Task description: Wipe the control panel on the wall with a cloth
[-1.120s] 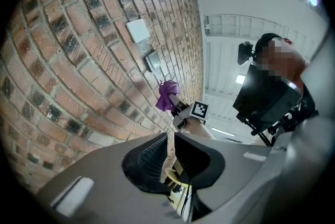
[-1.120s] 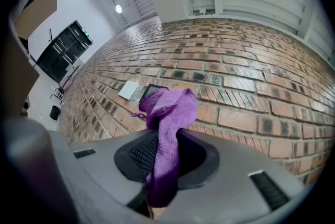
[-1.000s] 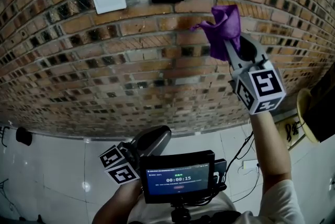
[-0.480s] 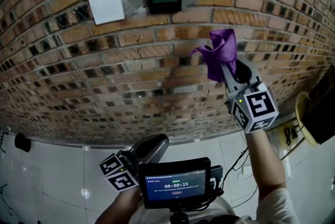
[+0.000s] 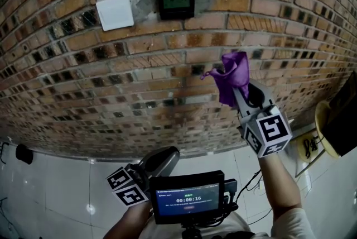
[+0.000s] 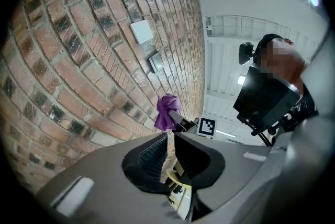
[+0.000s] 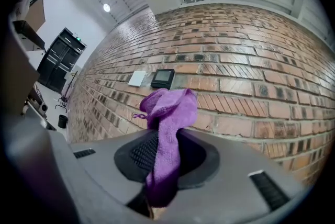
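Note:
The control panel is a small dark box with a greenish screen, high on the brick wall. My right gripper is shut on a purple cloth, whose bunched top stands above the jaws. It hangs below and to the right of the panel, apart from it. In the right gripper view the cloth fills the jaws, with the panel beyond. My left gripper is low near my body, its jaws close together around nothing. Its own view shows the cloth and panel far off.
A white square wall plate sits just left of the panel. A small monitor is mounted in front of my chest. On the white floor lie cables, a round yellow-rimmed object at right and a black object at left.
My right gripper has come down along the wall with the cloth, farther below the panel. The left gripper has stayed put.

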`<state>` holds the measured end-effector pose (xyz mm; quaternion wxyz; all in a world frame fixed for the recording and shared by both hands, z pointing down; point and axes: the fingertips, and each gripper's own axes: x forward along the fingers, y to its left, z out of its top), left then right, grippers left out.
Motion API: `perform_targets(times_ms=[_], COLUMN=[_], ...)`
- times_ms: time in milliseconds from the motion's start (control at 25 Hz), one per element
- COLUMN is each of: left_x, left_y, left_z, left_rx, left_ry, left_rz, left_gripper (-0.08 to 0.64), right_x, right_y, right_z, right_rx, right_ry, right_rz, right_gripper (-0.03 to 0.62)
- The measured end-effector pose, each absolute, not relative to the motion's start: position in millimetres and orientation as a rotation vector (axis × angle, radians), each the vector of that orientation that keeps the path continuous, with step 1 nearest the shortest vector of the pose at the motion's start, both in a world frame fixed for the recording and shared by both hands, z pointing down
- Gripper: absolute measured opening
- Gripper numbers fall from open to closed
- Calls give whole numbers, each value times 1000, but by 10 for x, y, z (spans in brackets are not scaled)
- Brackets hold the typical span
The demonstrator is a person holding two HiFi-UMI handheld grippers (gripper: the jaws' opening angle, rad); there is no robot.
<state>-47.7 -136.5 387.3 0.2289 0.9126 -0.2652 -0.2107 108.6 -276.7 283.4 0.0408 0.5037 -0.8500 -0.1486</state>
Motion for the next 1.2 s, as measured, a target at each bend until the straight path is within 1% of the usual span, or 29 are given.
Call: perform_targets(times_ms=[760, 1200], left_x=[-531, -559], left_y=[-1347, -1323], left_z=[3916, 3861], left_rx=[2495, 2500], left_ry=[-748, -758], left_rz=[-587, -587], left_gripper=[31, 31], right_x=[1055, 1118], right_y=[-2450, -2243], right_z=[3522, 3643], right_rx=[1480, 1486], right_ry=[-2606, -2618], right_rz=[-231, -152], right_gripper=[89, 89])
